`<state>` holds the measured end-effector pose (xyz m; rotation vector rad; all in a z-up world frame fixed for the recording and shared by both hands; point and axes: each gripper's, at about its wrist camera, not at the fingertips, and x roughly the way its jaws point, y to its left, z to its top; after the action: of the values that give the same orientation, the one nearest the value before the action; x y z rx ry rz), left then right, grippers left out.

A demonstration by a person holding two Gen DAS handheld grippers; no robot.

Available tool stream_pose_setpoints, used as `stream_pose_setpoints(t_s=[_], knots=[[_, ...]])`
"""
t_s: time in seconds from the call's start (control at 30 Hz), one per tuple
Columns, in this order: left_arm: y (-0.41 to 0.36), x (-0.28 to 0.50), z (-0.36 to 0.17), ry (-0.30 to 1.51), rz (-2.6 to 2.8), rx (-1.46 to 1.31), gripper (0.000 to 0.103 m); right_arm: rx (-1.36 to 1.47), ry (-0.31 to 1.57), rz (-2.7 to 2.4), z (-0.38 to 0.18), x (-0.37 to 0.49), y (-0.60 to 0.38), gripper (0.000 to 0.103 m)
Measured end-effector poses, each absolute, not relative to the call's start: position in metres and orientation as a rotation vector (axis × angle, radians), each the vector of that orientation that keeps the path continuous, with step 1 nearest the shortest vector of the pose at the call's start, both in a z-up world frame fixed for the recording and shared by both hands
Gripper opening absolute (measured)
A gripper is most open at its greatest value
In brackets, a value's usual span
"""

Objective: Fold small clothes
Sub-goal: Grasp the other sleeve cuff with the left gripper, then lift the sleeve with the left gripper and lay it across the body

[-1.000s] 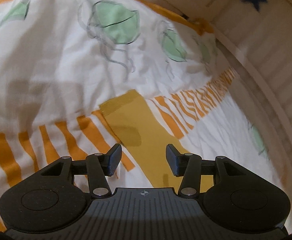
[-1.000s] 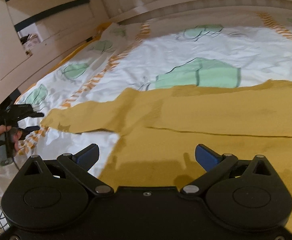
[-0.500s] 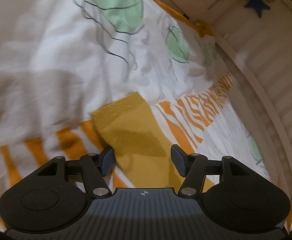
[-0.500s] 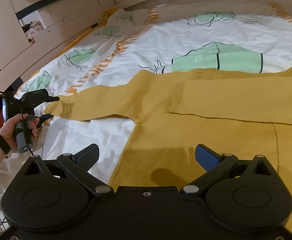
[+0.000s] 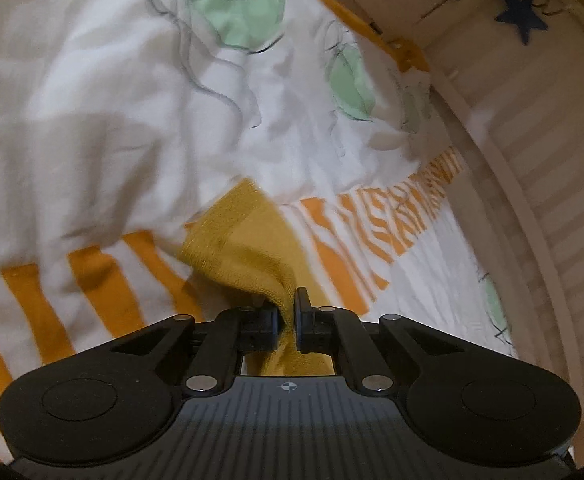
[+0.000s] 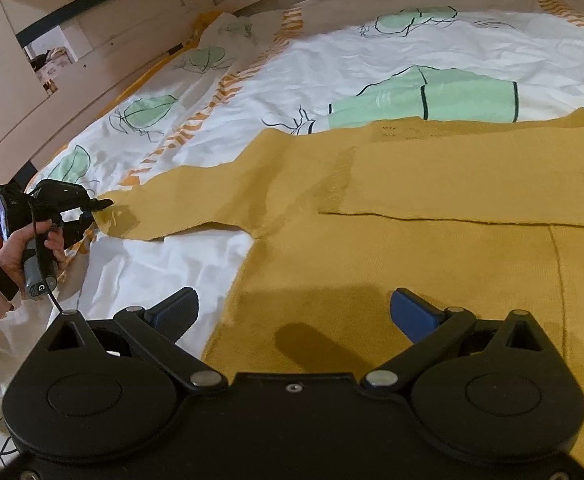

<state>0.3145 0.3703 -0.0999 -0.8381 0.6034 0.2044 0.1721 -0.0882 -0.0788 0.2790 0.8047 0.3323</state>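
A mustard-yellow knit top [image 6: 432, 216] lies flat on the bed, one sleeve [image 6: 195, 204] stretched out to the left. My left gripper [image 5: 287, 316] is shut on the cuff [image 5: 243, 248] of that sleeve, which bunches up between the pads; it also shows in the right wrist view [image 6: 91, 210], held by a hand. My right gripper [image 6: 292, 314] is open and empty, hovering over the top's lower left corner near its hem.
The top lies on a white duvet [image 6: 332, 64] with green shapes and orange stripes. A pale wooden bed rail [image 5: 504, 184] runs along the right in the left wrist view. White furniture [image 6: 91, 12] stands behind the bed.
My left gripper moved down onto the sleeve cuff and closed on it, lifting and bunching the fabric. My right gripper came slightly closer to the top and stayed open.
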Motion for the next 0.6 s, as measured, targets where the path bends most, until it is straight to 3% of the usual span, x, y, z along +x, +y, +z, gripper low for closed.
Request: stream_pose_setpoints(t_s=[0.27, 0.6], knots=[[0.312, 0.315, -0.032, 0.501, 0.070, -0.731, 0.006, 0.294, 0.784, 0.303, -0.069, 0.166, -0.114, 0.103], [0.177, 0.304, 0.041, 0.459, -0.159, -0.554, 0.006, 0.298, 0.773, 0.250, -0.053, 0.147, -0.186, 0.102]])
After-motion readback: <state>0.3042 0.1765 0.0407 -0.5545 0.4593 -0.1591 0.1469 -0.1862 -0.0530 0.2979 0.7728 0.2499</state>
